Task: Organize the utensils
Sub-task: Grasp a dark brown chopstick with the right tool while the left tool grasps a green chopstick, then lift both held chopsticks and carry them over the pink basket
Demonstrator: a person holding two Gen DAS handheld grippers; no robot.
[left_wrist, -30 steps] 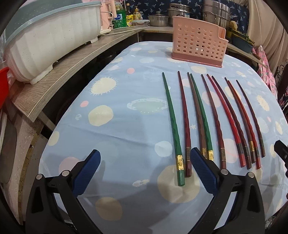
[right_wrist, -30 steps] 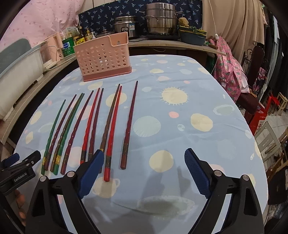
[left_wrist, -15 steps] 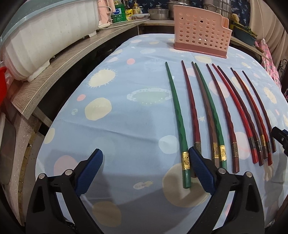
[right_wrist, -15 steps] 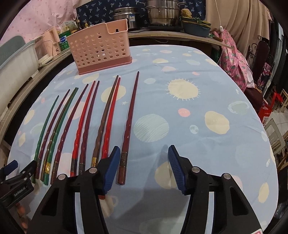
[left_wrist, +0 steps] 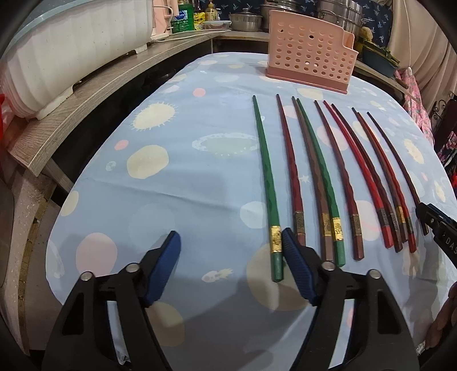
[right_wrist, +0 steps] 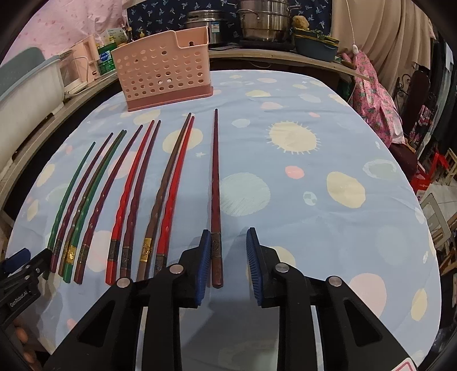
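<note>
Several long chopsticks lie side by side on the blue spotted tablecloth [left_wrist: 177, 182]. The leftmost green chopstick [left_wrist: 267, 182] has its butt end between the fingers of my open left gripper [left_wrist: 231, 242], close to the right finger. In the right wrist view, the rightmost dark red chopstick [right_wrist: 215, 182] has its butt end between the fingers of my right gripper [right_wrist: 228, 242], which is partly open and straddles it, the left pad beside it. A pink perforated utensil holder [left_wrist: 310, 68] stands at the far end of the table; it also shows in the right wrist view [right_wrist: 165, 68].
A wooden counter [left_wrist: 94, 94] with a white ribbed tub [left_wrist: 71, 45] runs along the left. Pots [right_wrist: 262, 20] and bottles stand behind the holder. Chairs and a red stool [right_wrist: 428, 171] are off the table's right edge.
Both grippers have moved forward and lower towards the chopstick ends. The right gripper has narrowed around the rightmost chopstick; the left gripper has narrowed slightly around the green one.
</note>
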